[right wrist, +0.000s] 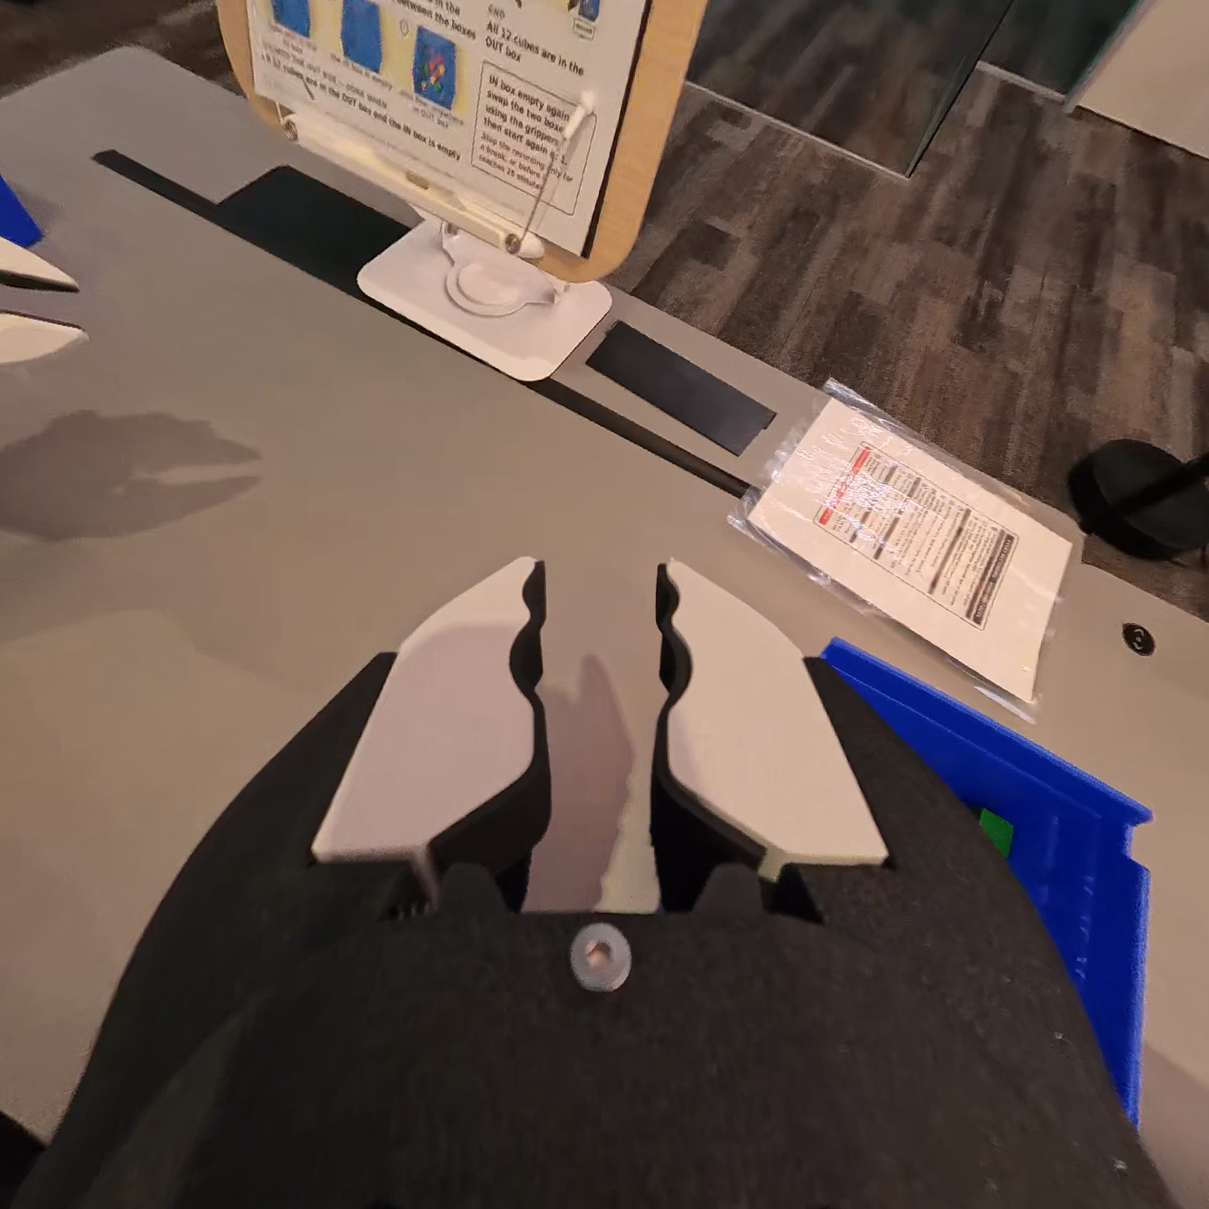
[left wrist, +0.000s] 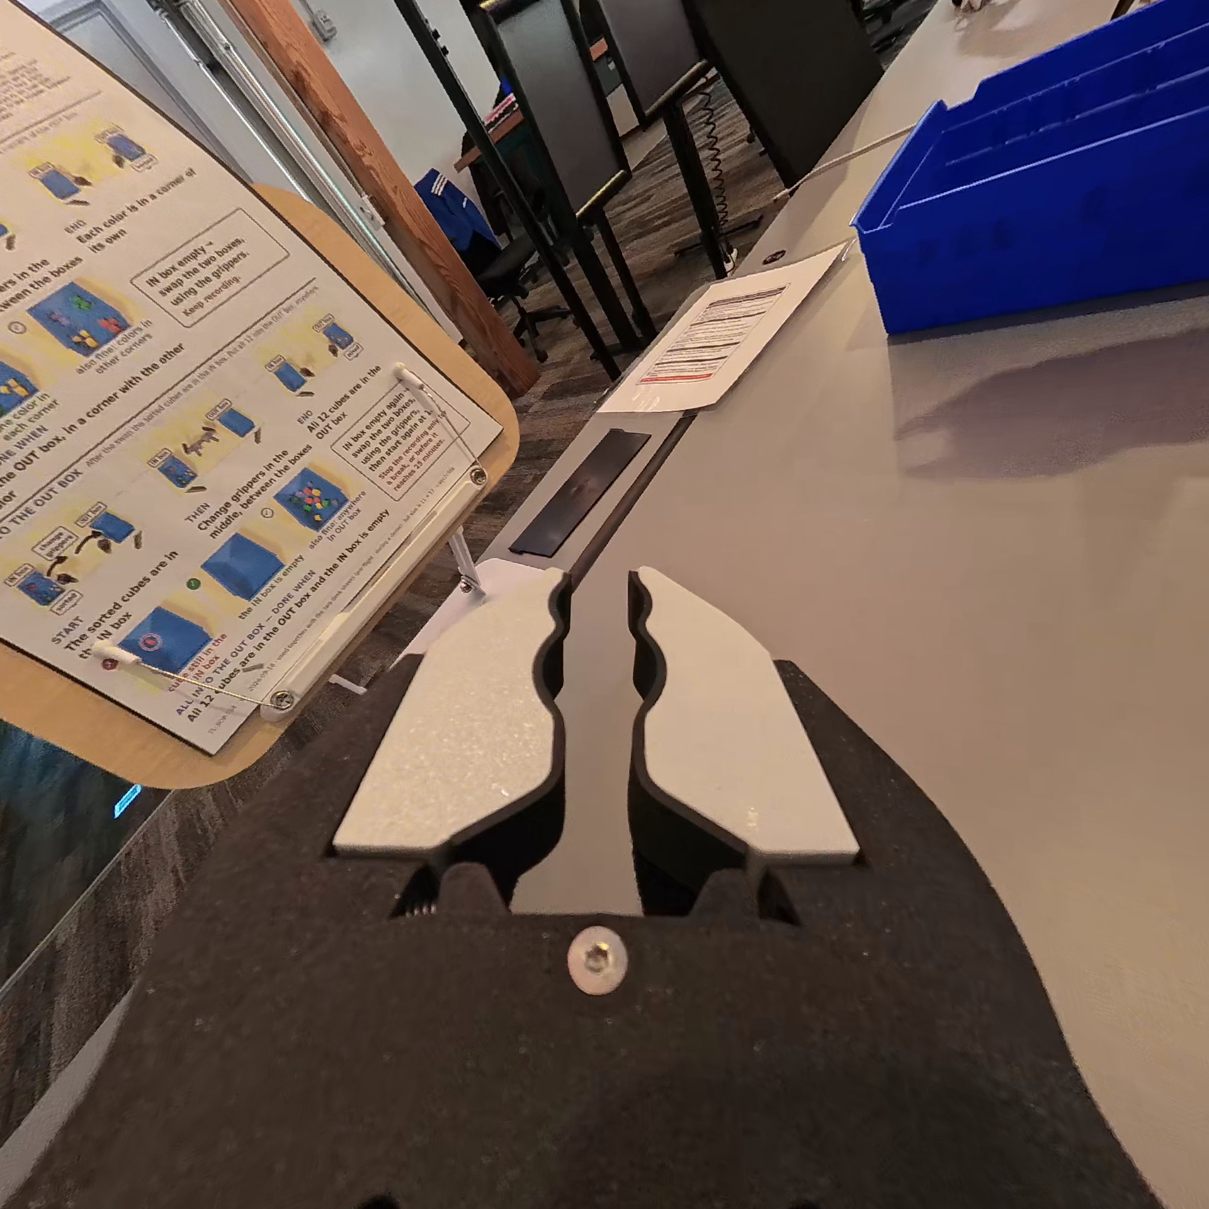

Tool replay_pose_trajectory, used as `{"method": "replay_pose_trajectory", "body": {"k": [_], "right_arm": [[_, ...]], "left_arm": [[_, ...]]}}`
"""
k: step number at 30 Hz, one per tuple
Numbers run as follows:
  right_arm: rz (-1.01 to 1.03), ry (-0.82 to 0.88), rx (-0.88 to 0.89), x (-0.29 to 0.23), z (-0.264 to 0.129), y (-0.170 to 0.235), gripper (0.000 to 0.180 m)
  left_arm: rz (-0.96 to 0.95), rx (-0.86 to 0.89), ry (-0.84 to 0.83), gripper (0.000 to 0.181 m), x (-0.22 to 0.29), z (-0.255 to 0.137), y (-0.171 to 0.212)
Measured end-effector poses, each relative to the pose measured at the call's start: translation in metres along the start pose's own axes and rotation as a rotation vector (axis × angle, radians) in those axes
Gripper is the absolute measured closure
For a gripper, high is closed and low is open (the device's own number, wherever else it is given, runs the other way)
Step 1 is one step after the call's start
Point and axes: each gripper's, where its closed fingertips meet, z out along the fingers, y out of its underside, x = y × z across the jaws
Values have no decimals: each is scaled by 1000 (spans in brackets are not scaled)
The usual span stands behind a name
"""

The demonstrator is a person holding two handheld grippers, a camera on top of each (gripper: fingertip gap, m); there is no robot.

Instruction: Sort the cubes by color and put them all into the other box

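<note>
My left gripper (left wrist: 598, 576) is open and empty, low over the grey table (left wrist: 850, 654). A blue box (left wrist: 1047, 216) stands on the table to its far right; its inside is hidden. My right gripper (right wrist: 598, 566) is open and empty above the table. A blue box (right wrist: 1060, 850) lies just to its right, partly hidden behind the gripper body. A green cube (right wrist: 996, 831) shows inside that box near its rim. The left gripper's fingertips (right wrist: 39, 314) show at the left edge of the right wrist view, with a blue corner (right wrist: 16, 216) beyond them.
An instruction board on a wooden stand (right wrist: 458, 98) with a white base (right wrist: 490, 314) stands at the table's far edge; it also shows in the left wrist view (left wrist: 229, 425). A printed sheet in a plastic sleeve (right wrist: 909, 543) lies by the edge. Black strips (right wrist: 680, 386) run along the table. Chairs and desks (left wrist: 556, 196) stand beyond.
</note>
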Motion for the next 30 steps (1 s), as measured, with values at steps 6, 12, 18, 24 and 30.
{"method": "replay_pose_trajectory", "body": {"k": [6, 12, 18, 24, 30], "right_arm": [[150, 157, -206, 91, 12, 47, 157], [430, 82, -598, 177, 50, 191, 180], [383, 117, -748, 199, 96, 263, 180], [371, 165, -701, 217, 115, 263, 180], [364, 205, -690, 230, 117, 266, 180]], "left_arm": [[-1, 5, -5, 165, -3, -7, 2], [-20, -4, 13, 166, -1, -1, 9], [-7, -52, 29, 166, 8, 8, 21], [-3, -67, 29, 166, 7, 12, 25], [-4, -85, 39, 166, 9, 17, 31]]}}
